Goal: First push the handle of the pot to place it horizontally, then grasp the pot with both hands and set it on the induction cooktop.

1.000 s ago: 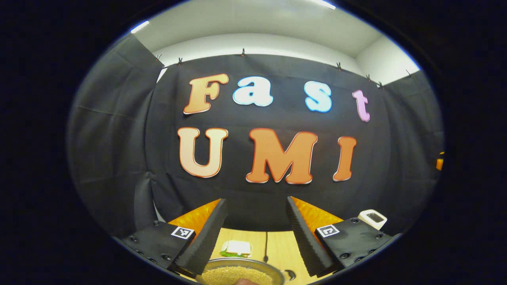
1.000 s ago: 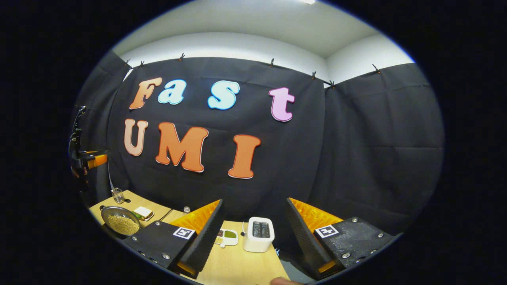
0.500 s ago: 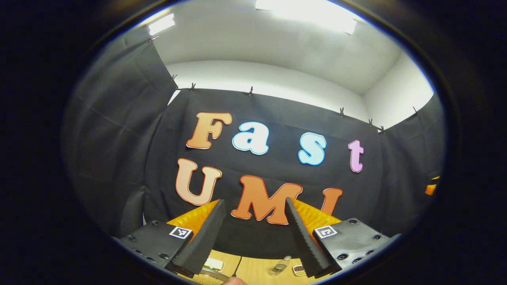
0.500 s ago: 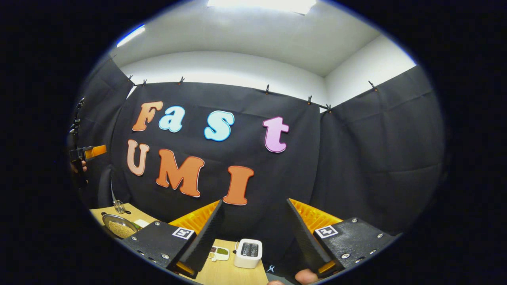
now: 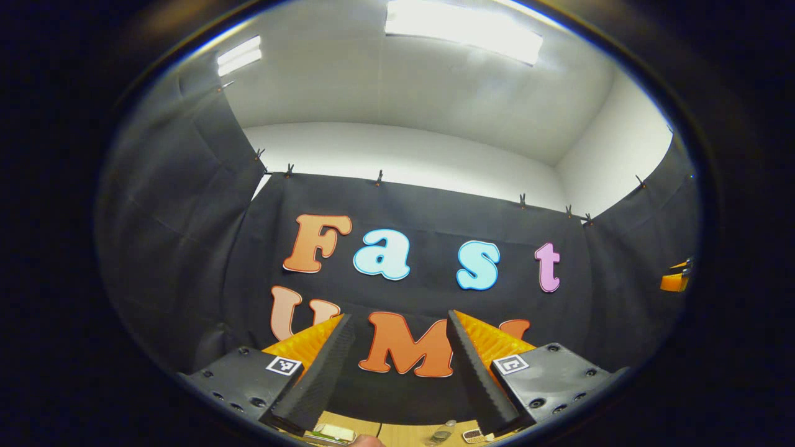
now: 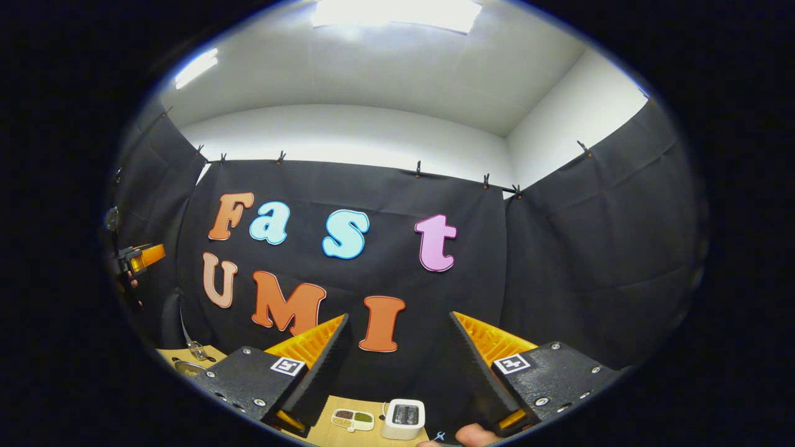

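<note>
In the left gripper view the left gripper (image 5: pixel 397 372) is seen with jaws spread wide on nothing, tilted up at the booth wall, a strip of wooden table (image 5: pixel 397 434) cut off below. In the right gripper view the right gripper (image 6: pixel 397 372) is likewise spread and empty above a white toaster (image 6: pixel 404 419) and small divided dish (image 6: pixel 352 419), while the pot (image 6: pixel 186 366) is barely made out at the table's far left, mostly hidden behind the finger.

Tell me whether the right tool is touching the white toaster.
Apart. The right gripper view shows the toaster standing between the fingers of the open right tool, clear of both.
</note>
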